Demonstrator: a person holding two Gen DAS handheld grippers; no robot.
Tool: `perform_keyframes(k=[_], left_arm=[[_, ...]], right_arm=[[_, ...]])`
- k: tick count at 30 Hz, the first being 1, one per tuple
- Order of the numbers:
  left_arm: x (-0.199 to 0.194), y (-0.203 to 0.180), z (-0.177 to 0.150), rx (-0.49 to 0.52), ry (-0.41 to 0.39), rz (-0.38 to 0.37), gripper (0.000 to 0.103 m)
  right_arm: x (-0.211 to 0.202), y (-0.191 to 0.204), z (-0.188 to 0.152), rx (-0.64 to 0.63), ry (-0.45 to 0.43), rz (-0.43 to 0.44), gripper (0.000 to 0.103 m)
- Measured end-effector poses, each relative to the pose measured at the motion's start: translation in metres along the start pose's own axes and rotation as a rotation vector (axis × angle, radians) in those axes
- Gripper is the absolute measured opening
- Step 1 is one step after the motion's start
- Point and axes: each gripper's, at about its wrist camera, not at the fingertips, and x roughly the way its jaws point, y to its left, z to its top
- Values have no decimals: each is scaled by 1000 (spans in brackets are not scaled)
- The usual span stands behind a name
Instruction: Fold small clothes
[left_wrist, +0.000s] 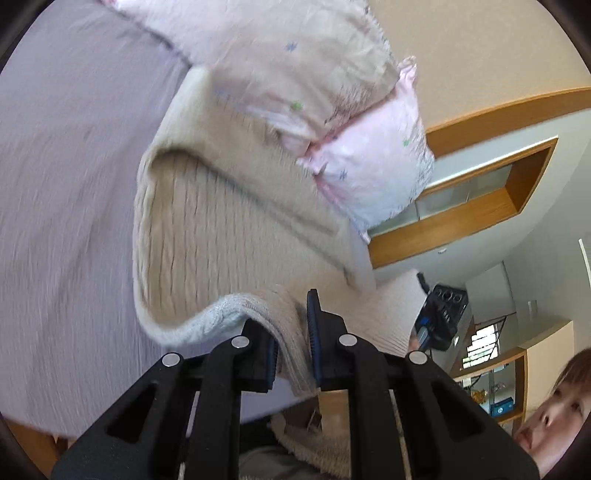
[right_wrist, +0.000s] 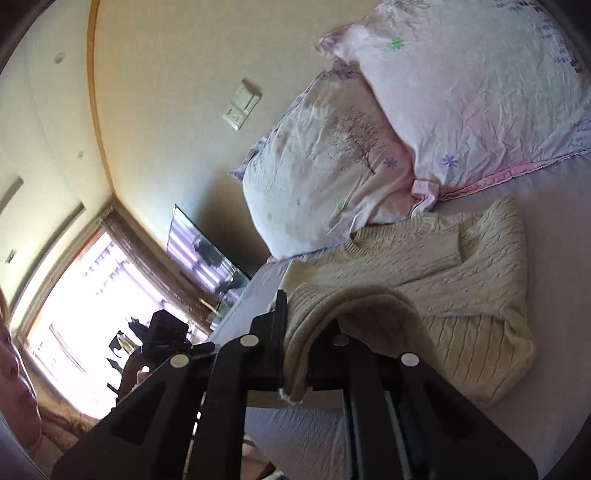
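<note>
1. Left tongs, at 6 o'clock in the left wrist view: clamped on a bunched edge of the cream cable-knit sweater, the knit draped between and over the pads.
2. Right tongs, at 6 o'clock in the right wrist view: also pinched onto a thick fold of the sweater; a loose yarn end hangs below the jaws.
3. The rest of the sweater lies on the lilac bed, running from 6 toward 12 o'clock, its collar near the pillows at 1 o'clock.
4. Handling, as I judge it: soft, bulky, limp, moderately heavy for its size. It sags between holds and stretches if tugged. The knit grips well and is unlikely to slip.
5. Best holds: hem corners or shoulder seams, taking both layers. Avoid snagging loose yarn.
</note>
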Motion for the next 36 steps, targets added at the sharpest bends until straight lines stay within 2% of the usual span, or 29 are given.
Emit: perform_keyframes(k=[2, 5, 7, 8, 10, 11, 12, 13, 14, 15, 16, 18, 21, 23, 25, 27, 30, 31, 33, 34, 36], left_arm=[[10, -5, 43, 27, -80, 13, 14], [45, -2, 106, 24, -175, 89, 14], [77, 8, 136, 4, -168, 154, 14], [94, 13, 148, 2, -162, 213, 14], [114, 17, 160, 5, -144, 270, 14], [118, 18, 163, -3, -138, 262, 17], [116, 17, 163, -5, -140, 256, 22], [112, 14, 163, 9, -149, 250, 47], [106, 10, 163, 34, -166, 253, 78], [98, 7, 163, 63, -195, 268, 88], [88, 4, 160, 98, -224, 298, 93], [79, 9, 158, 125, -204, 347, 93], [76, 34, 151, 84, -115, 415, 92], [83, 56, 149, 50, -67, 441, 85], [88, 69, 147, 9, -37, 404, 80], [98, 79, 142, -30, 8, 325, 74], [107, 75, 136, 5, 15, 297, 74], [108, 76, 135, -20, 7, 269, 71], [110, 88, 131, -126, -8, 200, 47], [113, 97, 129, -178, -3, 178, 29], [116, 98, 127, -196, -20, 163, 25]], right_arm=[[8, -21, 25, 39, -69, -51, 8], [35, -66, 62, 126, -140, -156, 8], [65, -104, 79, 195, -147, -290, 9], [78, -122, 80, 250, -126, -355, 14], [96, -152, 72, 379, -93, -449, 37], [98, -162, 68, 422, -107, -475, 56], [94, -165, 66, 432, -138, -490, 73], [88, -164, 64, 418, -181, -507, 79], [83, -163, 63, 401, -213, -509, 89], [78, -160, 63, 384, -235, -515, 97], [73, -158, 63, 366, -252, -525, 99], [60, -152, 60, 311, -293, -506, 101], [49, -155, 62, 296, -315, -490, 101], [47, -159, 64, 318, -313, -468, 101], [49, -163, 66, 336, -307, -456, 101], [47, -164, 66, 342, -308, -448, 101], [45, -161, 67, 338, -311, -432, 101], [45, -161, 67, 339, -311, -425, 101], [46, -162, 67, 346, -304, -398, 101], [47, -162, 67, 350, -299, -385, 101], [49, -161, 69, 348, -286, -363, 101]])
